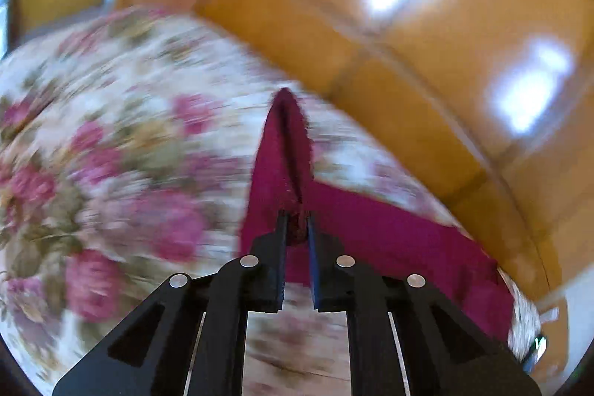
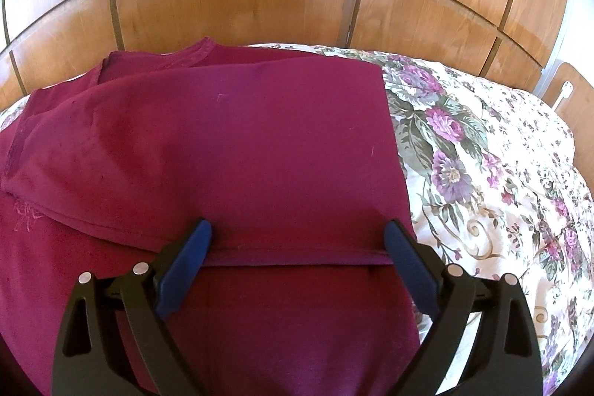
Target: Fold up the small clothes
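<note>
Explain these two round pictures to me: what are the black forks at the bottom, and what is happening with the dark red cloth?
There is no robot here. A person holds a hand tool in each hand, each with two jaws, and a wide-angle camera on each tool looks forward along them, which makes the pictures round and bent.

The blurred picture comes from the left gripper. Its jaws are shut on a pinched fold of the dark red fabric garment, lifting it into a ridge.

The sharp picture comes from the right gripper. Its jaws stand wide open over the same garment, holding nothing.

The garment lies partly folded on a white bedspread with a purple flower print. Behind the bed are brown wooden wall panels.
</note>
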### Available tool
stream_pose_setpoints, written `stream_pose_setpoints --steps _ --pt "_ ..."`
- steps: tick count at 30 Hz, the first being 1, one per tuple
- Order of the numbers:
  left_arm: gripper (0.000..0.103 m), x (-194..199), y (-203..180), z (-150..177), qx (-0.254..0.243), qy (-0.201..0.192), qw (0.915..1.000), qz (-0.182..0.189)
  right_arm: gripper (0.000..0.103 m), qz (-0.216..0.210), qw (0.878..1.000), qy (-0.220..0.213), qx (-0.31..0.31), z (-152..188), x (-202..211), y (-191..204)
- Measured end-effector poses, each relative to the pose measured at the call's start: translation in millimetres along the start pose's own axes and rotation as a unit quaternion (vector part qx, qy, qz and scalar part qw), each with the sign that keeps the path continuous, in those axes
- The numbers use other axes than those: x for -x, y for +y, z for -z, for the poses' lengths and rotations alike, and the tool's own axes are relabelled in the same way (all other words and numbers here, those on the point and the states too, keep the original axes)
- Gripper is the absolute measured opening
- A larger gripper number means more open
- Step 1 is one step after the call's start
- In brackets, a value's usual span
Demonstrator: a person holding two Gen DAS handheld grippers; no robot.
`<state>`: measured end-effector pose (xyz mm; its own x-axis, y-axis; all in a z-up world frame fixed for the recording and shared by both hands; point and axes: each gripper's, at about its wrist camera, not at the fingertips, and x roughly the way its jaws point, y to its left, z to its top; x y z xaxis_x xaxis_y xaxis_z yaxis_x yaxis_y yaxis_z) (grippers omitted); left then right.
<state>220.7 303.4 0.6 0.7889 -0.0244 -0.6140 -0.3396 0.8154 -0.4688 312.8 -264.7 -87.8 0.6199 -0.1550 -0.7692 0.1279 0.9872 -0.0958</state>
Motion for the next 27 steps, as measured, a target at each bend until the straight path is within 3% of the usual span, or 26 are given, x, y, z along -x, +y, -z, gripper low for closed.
stream_pose_setpoints --steps 6,10,13,17,18,19,22,27 --pt "0.009 -9.2 -115.4 51.8 -0.102 0.019 0.9908 0.087 0.094 -0.001 1.000 0.000 -0.001 -0.5 -0.3 -0.5" --pt "0.009 -42.8 -171.2 101.7 -0.132 0.077 0.9810 0.120 0.094 -0.005 1.000 0.001 -0.004 -0.8 -1.1 -2.0" --pt "0.009 -64.1 -200.6 133.1 -0.165 0.108 0.9730 0.121 0.094 -0.006 1.000 0.001 -0.006 -0.5 -1.2 -2.3" --pt "0.015 -80.7 -219.0 160.5 -0.209 0.136 0.9610 0.119 0.094 -0.010 1.000 0.001 -0.010 0.0 -1.7 -3.4" --pt "0.028 -78.6 -219.7 167.0 -0.214 0.140 0.9595 0.119 0.094 -0.012 1.000 0.001 -0.011 0.0 -1.9 -3.7" --pt "0.033 -75.6 -218.4 171.0 -0.214 0.140 0.9596 0.117 0.094 -0.014 1.000 0.001 -0.012 0.3 -2.0 -4.3" --pt "0.033 -55.4 -209.0 190.4 -0.216 0.124 0.9626 0.107 0.094 -0.017 1.000 0.002 -0.015 0.5 -1.9 -4.2" --pt "0.033 -51.1 -187.8 215.2 -0.237 0.124 0.9600 0.081 0.093 -0.011 1.000 0.012 -0.011 -10.4 7.5 -2.3"
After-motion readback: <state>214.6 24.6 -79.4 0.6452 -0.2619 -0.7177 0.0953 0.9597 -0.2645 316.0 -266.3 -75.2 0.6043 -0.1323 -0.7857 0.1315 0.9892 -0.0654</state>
